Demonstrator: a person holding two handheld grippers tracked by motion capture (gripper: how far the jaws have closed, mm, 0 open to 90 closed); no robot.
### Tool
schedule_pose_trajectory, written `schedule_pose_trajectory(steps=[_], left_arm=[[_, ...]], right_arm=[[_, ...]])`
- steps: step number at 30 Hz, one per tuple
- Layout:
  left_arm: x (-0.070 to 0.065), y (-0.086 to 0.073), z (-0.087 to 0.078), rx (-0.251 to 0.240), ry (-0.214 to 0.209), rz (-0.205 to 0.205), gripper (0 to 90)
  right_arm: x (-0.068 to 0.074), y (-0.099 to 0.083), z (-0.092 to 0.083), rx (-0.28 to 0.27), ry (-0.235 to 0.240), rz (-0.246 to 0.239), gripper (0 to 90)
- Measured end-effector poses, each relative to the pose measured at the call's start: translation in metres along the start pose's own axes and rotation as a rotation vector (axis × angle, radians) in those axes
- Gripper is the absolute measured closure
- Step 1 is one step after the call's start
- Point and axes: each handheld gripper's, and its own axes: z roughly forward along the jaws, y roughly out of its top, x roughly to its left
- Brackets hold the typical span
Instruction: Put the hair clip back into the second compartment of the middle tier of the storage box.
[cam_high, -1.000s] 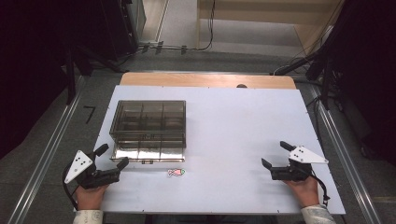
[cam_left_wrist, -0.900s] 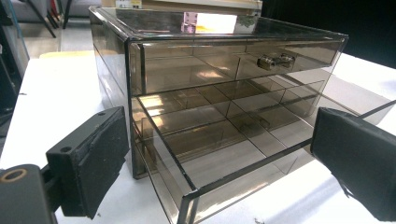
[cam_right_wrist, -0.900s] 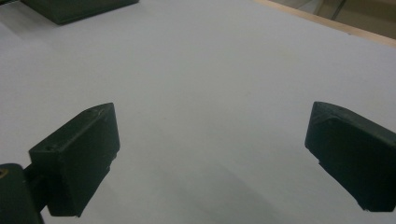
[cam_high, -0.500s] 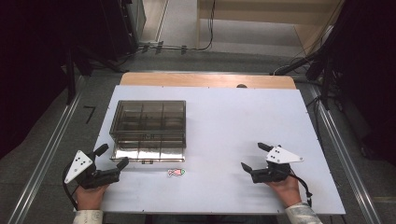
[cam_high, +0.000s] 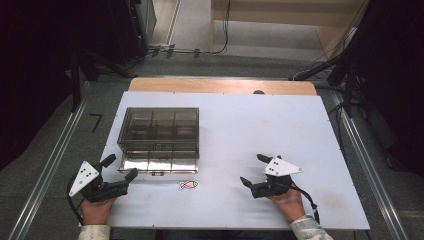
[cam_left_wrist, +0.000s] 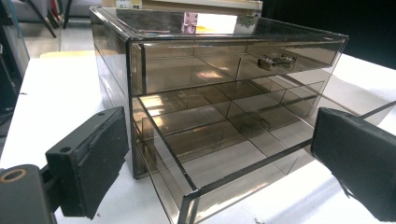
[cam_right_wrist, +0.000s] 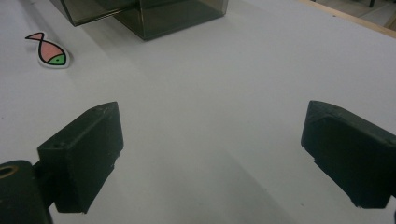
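Observation:
A smoky clear drawer box (cam_high: 159, 131) stands on the white table (cam_high: 260, 130) at the left, its lower drawer (cam_left_wrist: 219, 154) pulled out toward me and its upper drawer (cam_left_wrist: 243, 58) pushed in. A small pink fish sticker (cam_high: 188, 184) lies flat on the table just in front of the box, also at the far left in the right gripper view (cam_right_wrist: 49, 51). My left gripper (cam_high: 120, 168) is open at the box's front left corner, nothing between its jaws. My right gripper (cam_high: 254, 169) is open over bare table, to the right of the fish.
The drawers have several empty dividers. A wooden strip (cam_high: 220, 86) runs along the table's far edge. Metal rails (cam_high: 47, 170) flank the table on the floor, and cables and stands (cam_high: 320, 70) lie beyond it.
My right gripper has moved left across the table toward the fish sticker. The left gripper and the box have stayed where they were.

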Motion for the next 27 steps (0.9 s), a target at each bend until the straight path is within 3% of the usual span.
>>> schedule_pose_trajectory(steps=[6, 12, 20, 27], left_arm=[[0.000, 0.000, 0.000, -0.001, 0.004, 0.000, 4.6], [-0.001, 0.000, 0.000, -0.002, 0.003, 0.003, 4.6], [0.000, 0.000, 0.000, -0.002, 0.002, 0.001, 4.6], [0.000, 0.000, 0.000, -0.001, 0.001, 0.001, 4.5]], right_arm=[[0.008, 0.010, 0.012, 0.018, 0.024, -0.007, 5.5], [0.022, 0.019, 0.022, 0.019, 0.060, -0.053, 12.0], [0.036, 0.025, 0.037, 0.056, 0.108, -0.066, 17.7], [0.047, 0.032, 0.045, 0.048, 0.134, -0.096, 22.0]])
